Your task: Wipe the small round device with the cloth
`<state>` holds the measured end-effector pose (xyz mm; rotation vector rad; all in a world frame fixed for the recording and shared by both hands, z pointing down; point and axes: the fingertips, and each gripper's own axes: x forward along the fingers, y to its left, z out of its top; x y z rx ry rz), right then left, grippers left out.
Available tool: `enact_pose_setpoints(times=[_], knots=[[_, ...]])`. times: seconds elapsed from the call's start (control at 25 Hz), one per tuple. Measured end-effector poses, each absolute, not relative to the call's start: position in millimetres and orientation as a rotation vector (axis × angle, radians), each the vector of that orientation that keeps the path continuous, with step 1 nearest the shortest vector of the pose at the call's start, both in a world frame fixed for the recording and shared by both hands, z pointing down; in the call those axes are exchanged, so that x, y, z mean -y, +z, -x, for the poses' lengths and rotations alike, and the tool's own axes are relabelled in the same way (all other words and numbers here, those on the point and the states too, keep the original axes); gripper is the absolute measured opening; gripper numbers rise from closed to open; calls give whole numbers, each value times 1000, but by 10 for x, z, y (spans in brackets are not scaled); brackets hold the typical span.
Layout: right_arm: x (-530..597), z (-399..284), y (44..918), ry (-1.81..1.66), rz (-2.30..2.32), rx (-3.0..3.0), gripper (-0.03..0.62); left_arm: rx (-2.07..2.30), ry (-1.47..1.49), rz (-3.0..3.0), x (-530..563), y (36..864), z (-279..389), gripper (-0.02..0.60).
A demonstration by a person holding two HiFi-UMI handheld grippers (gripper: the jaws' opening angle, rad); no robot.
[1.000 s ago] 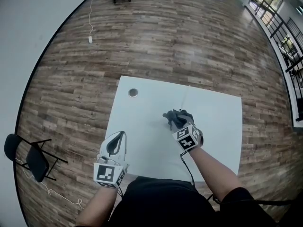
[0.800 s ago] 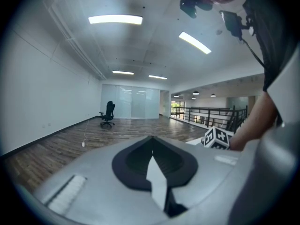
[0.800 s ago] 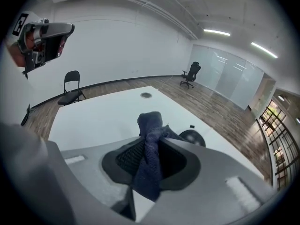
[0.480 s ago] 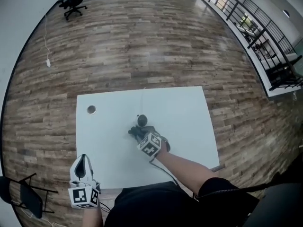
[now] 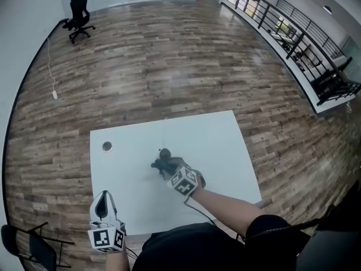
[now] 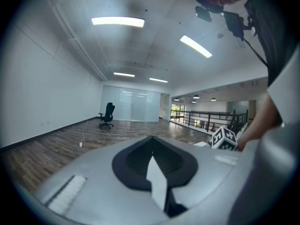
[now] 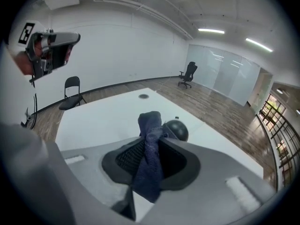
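Your right gripper [image 5: 169,169] has its fingers clenched on the dark cloth [image 7: 149,165]. It bunches past the tips so that fabric, not the fingers, meets the small round device [image 7: 177,130] sitting mid-tabletop [image 5: 225,145] just ahead. Your left gripper [image 5: 103,206], fingers closed and empty, waits by the near left corner, out of the way.

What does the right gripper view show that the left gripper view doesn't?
Only the right gripper view: the right tongs pinching the cloth, next to the round device on the table. Only the left gripper view: the left tongs, shut and empty, and the other tongs' marker cube. Both: the office chair and wooden floor.
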<state>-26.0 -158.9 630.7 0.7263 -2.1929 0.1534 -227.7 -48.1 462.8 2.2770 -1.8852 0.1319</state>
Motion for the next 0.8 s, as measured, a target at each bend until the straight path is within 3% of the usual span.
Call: enact_pose_setpoints(times=[0.32, 0.8], knots=[[1929, 58, 5791, 142, -940, 2312, 94, 1897, 197, -2287, 382, 4576, 2192, 6], [2342, 103, 5983, 256, -967, 2352, 94, 2019, 325, -2173, -14, 4500, 2324, 6]])
